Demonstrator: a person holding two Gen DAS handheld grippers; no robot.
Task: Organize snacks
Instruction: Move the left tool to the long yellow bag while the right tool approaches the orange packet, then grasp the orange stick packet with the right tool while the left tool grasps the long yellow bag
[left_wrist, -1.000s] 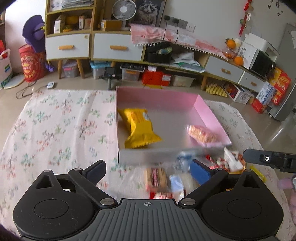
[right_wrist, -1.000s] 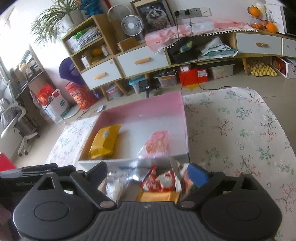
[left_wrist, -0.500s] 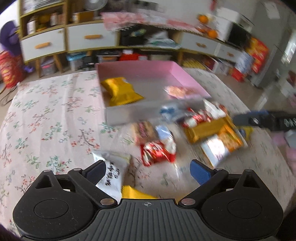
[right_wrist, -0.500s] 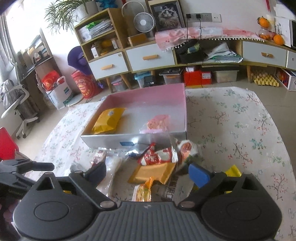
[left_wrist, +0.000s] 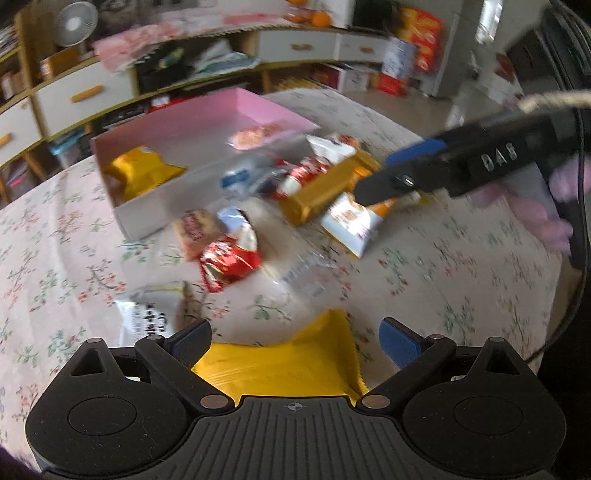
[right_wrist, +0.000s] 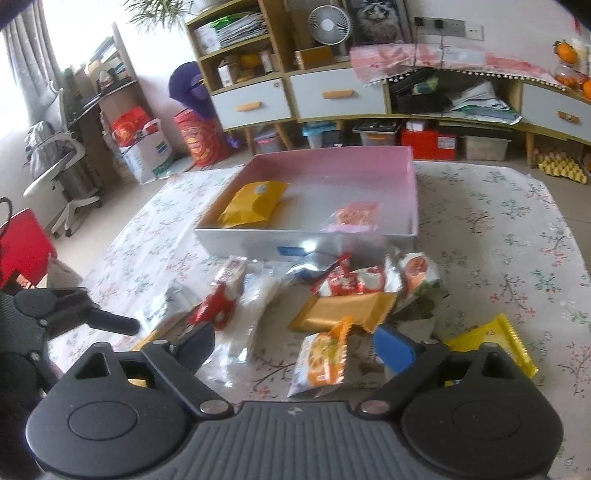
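Hovering with jaws spread, the left gripper (left_wrist: 293, 341) framed a flat yellow foil packet (left_wrist: 284, 365) near the floral-clothed table's (left_wrist: 461, 266) front edge; squaring up before closing would be wise. The right gripper (right_wrist: 293, 341), equally open, hung over an orange-printed snack bag (right_wrist: 321, 362). The pink-walled box (right_wrist: 332, 166) waited beyond.

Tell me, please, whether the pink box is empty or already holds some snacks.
Partly filled: the pink box holds a yellow packet and a pink-orange packet; the other snacks lie outside on the cloth.
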